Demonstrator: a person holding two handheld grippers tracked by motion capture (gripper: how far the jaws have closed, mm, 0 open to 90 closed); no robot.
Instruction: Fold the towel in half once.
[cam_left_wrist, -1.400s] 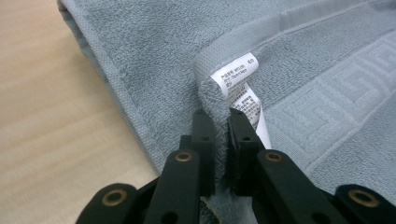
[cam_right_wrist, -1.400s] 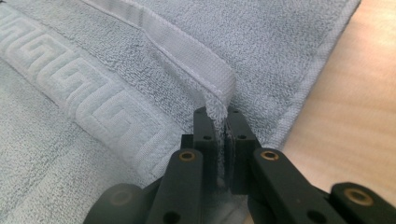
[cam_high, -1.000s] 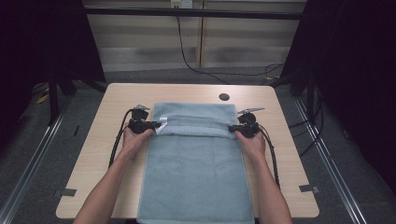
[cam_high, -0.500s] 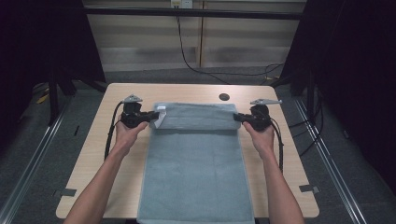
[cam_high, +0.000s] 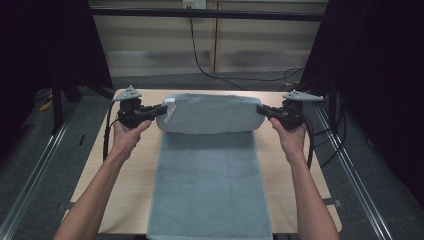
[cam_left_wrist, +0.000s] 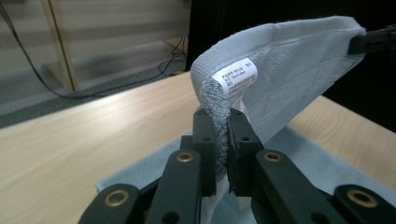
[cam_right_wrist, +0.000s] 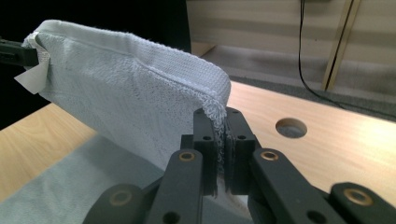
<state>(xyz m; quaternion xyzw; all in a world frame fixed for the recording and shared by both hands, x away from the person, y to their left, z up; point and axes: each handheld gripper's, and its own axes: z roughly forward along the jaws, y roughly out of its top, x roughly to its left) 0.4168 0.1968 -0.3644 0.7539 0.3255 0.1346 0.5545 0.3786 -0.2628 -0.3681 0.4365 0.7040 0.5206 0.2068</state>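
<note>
We counted one grey towel (cam_high: 210, 190), its near part flat on the desk (cam_high: 127, 185). Its far end was lifted off the desk, spanning two tools. Left tool (cam_high: 162, 108) was clamped tight on the labelled corner; right tool (cam_high: 261, 108) was clamped tight on the opposite corner. One round hole (cam_right_wrist: 291, 127) was in the desk beyond.

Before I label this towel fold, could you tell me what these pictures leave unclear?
- Print on the towel's label: too small, left gripper view.
- Towel's near edge: cut off by the bottom edge, high view.
- Table beneath the towel: covered by it.
- Table hole: hidden behind the lifted fold, high view.
</note>
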